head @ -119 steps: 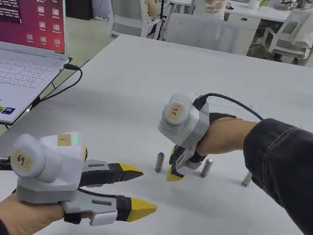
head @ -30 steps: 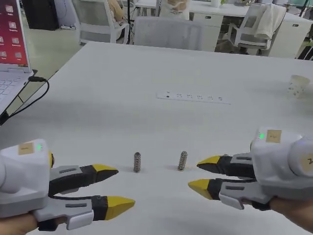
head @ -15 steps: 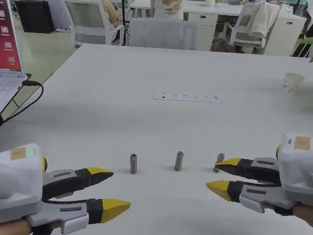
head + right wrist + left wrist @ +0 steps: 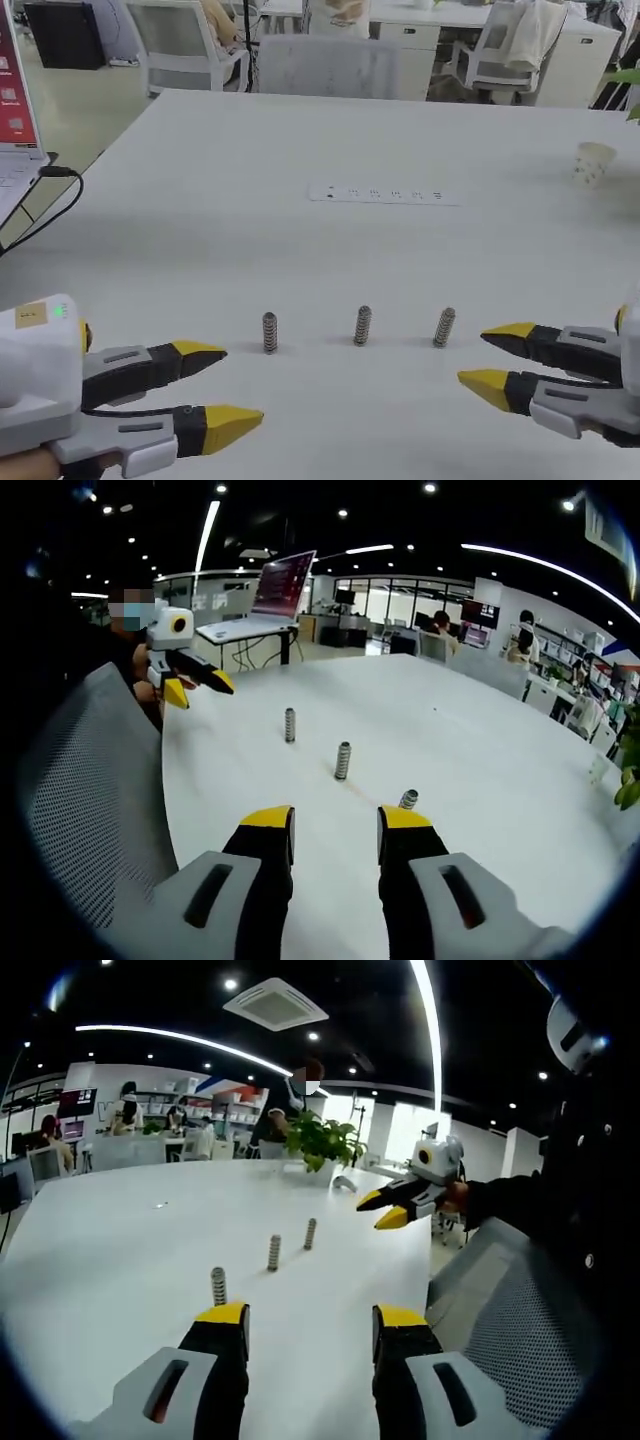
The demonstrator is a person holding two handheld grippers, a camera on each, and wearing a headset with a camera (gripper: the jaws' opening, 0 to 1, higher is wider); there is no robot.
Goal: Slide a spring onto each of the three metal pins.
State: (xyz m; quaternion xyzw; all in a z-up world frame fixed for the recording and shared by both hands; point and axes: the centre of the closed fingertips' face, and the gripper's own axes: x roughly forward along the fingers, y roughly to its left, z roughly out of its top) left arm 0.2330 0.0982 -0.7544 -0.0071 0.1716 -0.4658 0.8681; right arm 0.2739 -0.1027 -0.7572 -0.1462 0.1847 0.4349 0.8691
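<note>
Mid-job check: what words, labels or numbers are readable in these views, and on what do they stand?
No text is legible.
tan sticker on the white left tool: too blurred to read.
white power strip on the table, socket markings: too small.
pink laptop screen, icons and captions: too small.

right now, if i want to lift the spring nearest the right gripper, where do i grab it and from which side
Take the rightmost spring around its middle coils, coming in level from its right with the right gripper, whose open fingers point toward it. It stands upright and slim, with the middle spring on its far side, so a side pinch probably suits.
</note>
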